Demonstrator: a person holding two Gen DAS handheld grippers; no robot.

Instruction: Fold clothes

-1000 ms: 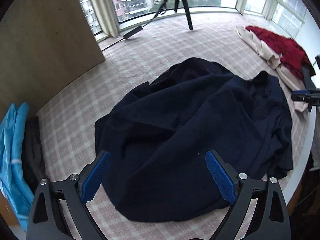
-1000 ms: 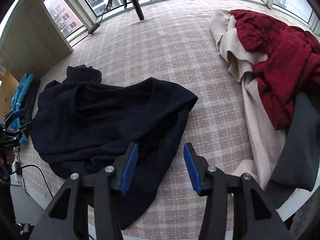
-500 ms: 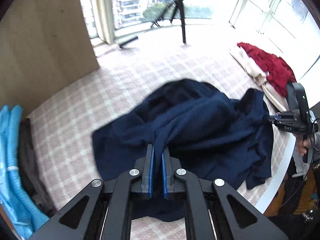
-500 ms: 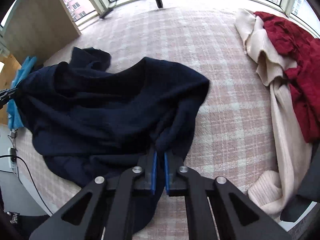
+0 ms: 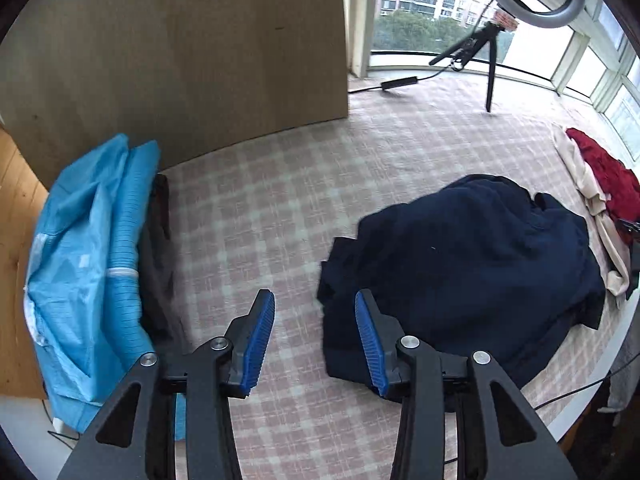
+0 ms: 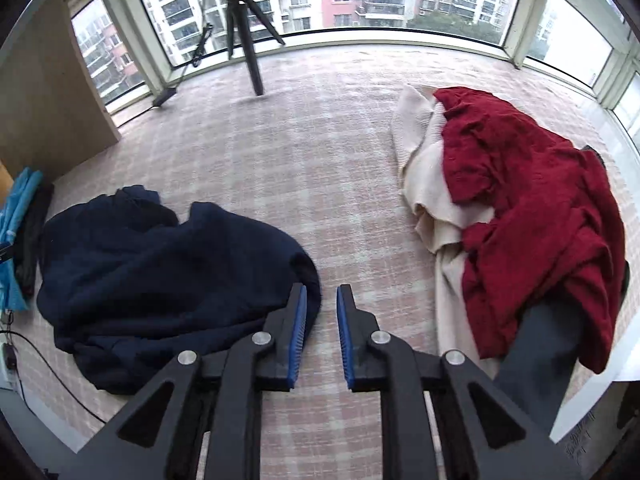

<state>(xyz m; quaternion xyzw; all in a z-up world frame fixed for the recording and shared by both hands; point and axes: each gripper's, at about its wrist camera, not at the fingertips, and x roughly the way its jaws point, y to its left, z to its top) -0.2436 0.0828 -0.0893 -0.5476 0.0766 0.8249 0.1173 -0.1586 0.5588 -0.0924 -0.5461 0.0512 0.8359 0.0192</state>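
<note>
A dark navy garment (image 5: 472, 264) lies crumpled in a heap on the pink checked cloth; it also shows in the right wrist view (image 6: 160, 280) at the left. My left gripper (image 5: 314, 308) is open and empty, above the cloth just left of the garment's edge. My right gripper (image 6: 322, 304) is open by a narrow gap and empty, just right of the garment's near edge.
A red garment (image 6: 532, 208) lies on a cream one (image 6: 424, 168) at the right. A blue garment (image 5: 88, 264) and a dark one (image 5: 156, 276) lie at the left by a wooden panel (image 5: 180, 52). A tripod (image 6: 244, 24) stands at the back by the windows.
Both grippers were shut on the navy garment half a second ago; both have let go and opened. The garment has dropped into a heap, and the left gripper has swung left.
</note>
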